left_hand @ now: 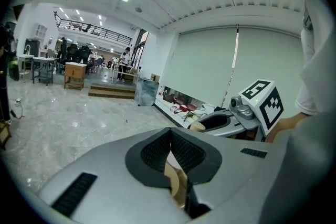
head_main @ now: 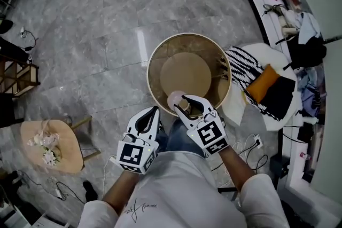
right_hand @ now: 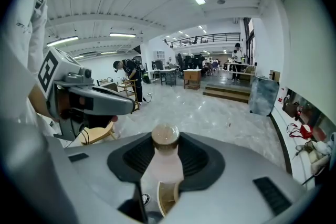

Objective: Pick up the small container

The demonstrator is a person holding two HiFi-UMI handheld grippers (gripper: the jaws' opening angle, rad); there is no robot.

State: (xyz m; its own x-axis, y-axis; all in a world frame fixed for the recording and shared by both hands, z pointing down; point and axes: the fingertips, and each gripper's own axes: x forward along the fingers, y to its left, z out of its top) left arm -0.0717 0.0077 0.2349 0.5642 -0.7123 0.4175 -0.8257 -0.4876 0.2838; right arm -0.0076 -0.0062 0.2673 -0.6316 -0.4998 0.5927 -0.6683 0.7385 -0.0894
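- The small container, pale pink and translucent with a speckled tan lid, stands upright between the jaws of the right hand-held gripper.
- That gripper's ribbed pads press on the container's two sides, pinching it below the lid.
- In the head view the container shows over the near rim of the round tabletop. In the right gripper view only the floor lies behind it.
- The left hand-held gripper sits just beside the right one, on the person's own left, nearer the body.
- Its jaws are pressed together at the tips with nothing between them. Through the gap lower down a piece of the tan rim shows.
- The tabletop is tan, with a raised rim and a lighter disc at its middle.
- It stands on a grey marble floor.
- Well to the left is a tan stool with pale flowers on it.
- To the right a black-and-white striped cloth and an orange cloth lie on a white seat.
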